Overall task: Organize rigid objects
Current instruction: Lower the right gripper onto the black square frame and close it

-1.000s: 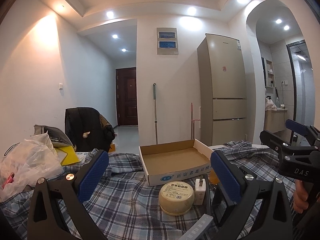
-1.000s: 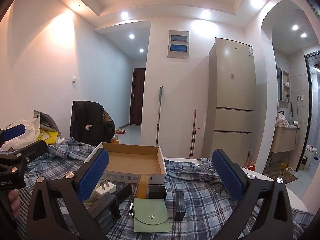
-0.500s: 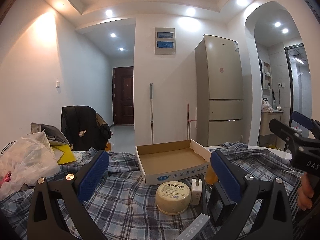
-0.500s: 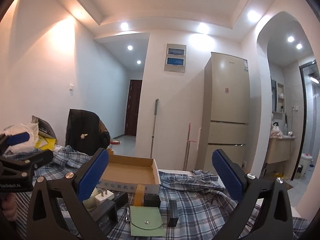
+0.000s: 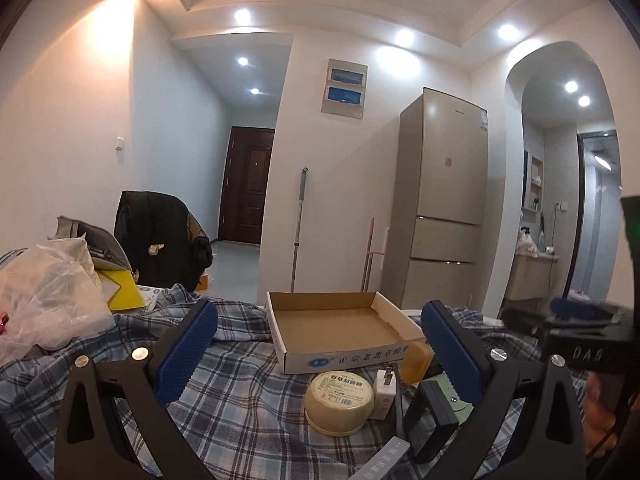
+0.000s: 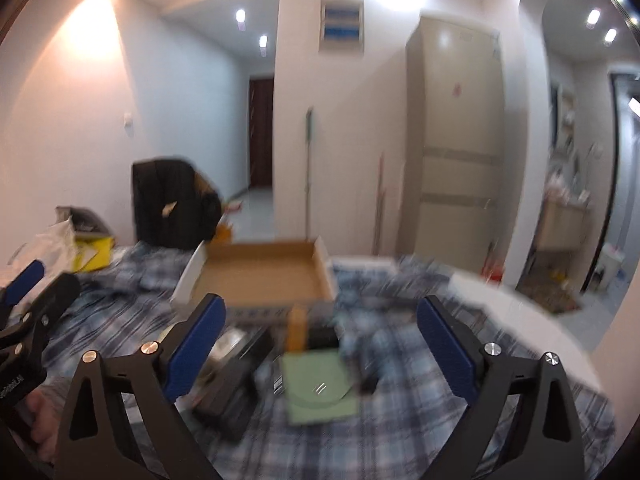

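Rigid objects lie clustered on a blue plaid cloth (image 5: 240,396) just short of an open cardboard box (image 5: 336,320), none of them inside it yet.

Nearest, left wrist view: left gripper (image 5: 320,356) with blue pads spread wide, nothing between them. Low between its fingers, a round cream tin (image 5: 339,402) with a printed label on the lid. Touching the tin's right side, a white plug adapter (image 5: 385,392), prongs up. Right of that, a black block (image 5: 434,414) standing on the cloth, partly behind the right finger. An amber bar (image 5: 416,362) sits against the box's front right corner.

Right wrist view, heavily motion-blurred: right gripper (image 6: 318,350) also wide apart, jaws have just been closing a little, nothing pressed between the pads. Under it, a pale green pouch (image 6: 320,388) flat on the cloth; the amber bar upright just beyond it, a dark block beside that. Finer detail lost to blur.

Each gripper shows at the edge of the other's view; a person's hand (image 6: 38,420) grips the left handle.

Middle distance: box bare inside, printed strip along its front wall. Left, a crumpled plastic bag (image 5: 44,300) and a yellow item.

Far: dark jacket over a chair (image 5: 160,244), a mop handle against the wall, a tall beige fridge (image 5: 444,200), brown door at the corridor end.
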Tool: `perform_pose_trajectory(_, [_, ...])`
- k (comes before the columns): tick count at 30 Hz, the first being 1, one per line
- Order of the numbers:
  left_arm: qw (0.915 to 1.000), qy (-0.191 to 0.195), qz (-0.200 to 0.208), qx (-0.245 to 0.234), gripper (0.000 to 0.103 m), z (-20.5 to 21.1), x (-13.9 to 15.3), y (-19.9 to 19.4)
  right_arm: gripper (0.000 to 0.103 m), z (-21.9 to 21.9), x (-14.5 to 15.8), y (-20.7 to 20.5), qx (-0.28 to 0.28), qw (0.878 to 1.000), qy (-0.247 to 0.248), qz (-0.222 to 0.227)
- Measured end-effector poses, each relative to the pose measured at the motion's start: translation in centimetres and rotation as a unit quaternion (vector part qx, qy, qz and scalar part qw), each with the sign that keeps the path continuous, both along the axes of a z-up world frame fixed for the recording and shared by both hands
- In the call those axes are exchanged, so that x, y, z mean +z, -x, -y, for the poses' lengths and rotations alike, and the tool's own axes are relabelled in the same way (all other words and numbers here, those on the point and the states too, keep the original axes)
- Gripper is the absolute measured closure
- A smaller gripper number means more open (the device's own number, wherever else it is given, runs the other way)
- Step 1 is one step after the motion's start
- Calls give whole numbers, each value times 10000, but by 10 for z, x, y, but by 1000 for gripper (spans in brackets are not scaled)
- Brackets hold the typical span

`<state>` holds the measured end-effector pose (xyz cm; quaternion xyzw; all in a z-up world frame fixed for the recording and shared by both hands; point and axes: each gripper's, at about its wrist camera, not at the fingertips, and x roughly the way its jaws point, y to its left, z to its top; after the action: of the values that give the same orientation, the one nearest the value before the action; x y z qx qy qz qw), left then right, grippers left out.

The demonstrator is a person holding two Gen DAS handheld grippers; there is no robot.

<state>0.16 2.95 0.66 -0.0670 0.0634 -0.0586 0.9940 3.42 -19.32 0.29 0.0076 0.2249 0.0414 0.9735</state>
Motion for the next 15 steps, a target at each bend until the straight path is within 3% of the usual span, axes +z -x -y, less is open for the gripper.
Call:
perform_pose_trajectory(4, [10000,-4,25,41,0,-1,1,1,10,-8,-11,-6,103,9987,-234,-430])
perform_pose_trajectory(9, [9996,146,-259,13,0,-8,-1,-9,15,-40,-32,-16,78,9960,22,-885])
perform_pose_trajectory(15, [9967,508,-574,278,0,-27,-4,-21,34,-56,-54,-35,110,9904,-51,-1374])
